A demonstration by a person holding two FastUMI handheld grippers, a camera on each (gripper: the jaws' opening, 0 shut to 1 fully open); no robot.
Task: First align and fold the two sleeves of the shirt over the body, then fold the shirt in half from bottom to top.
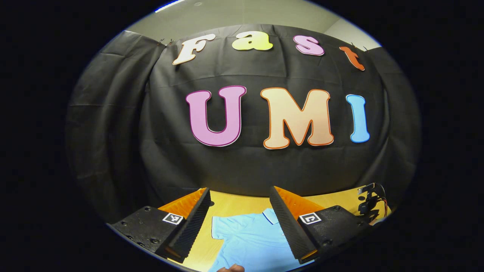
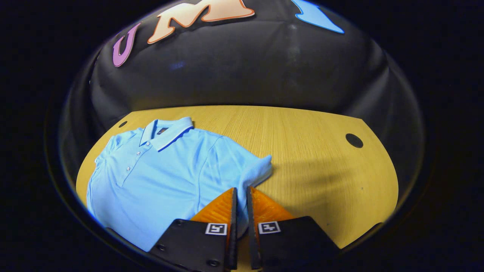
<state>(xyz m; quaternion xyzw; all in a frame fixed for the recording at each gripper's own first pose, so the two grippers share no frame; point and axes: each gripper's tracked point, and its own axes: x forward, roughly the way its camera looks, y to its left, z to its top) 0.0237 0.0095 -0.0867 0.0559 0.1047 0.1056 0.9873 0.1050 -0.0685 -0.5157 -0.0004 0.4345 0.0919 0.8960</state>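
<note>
Right now the right gripper [image 2: 241,196] has its fingers nearly closed, a thin slit left between them, over the shirt's [image 2: 159,177] edge below the near sleeve [image 2: 247,168]. Whether cloth is pinched in that slit, I cannot tell. The left gripper [image 1: 240,211] hangs higher, fingers wide apart and holding nothing, aimed at the booth wall with the shirt showing below between them.

The shirt lies flat, front up, on the table [image 2: 314,151], collar [image 2: 166,132] toward the wall, both sleeves spread, so I'd say the sleeve fold has not begun. To do it well, I'd take the sleeve by its outer hem, lift only enough to clear the table, carry it across the chest, and lay it down square to the side seam. The left gripper could pin the shoulder so the body doesn't drag.
</note>
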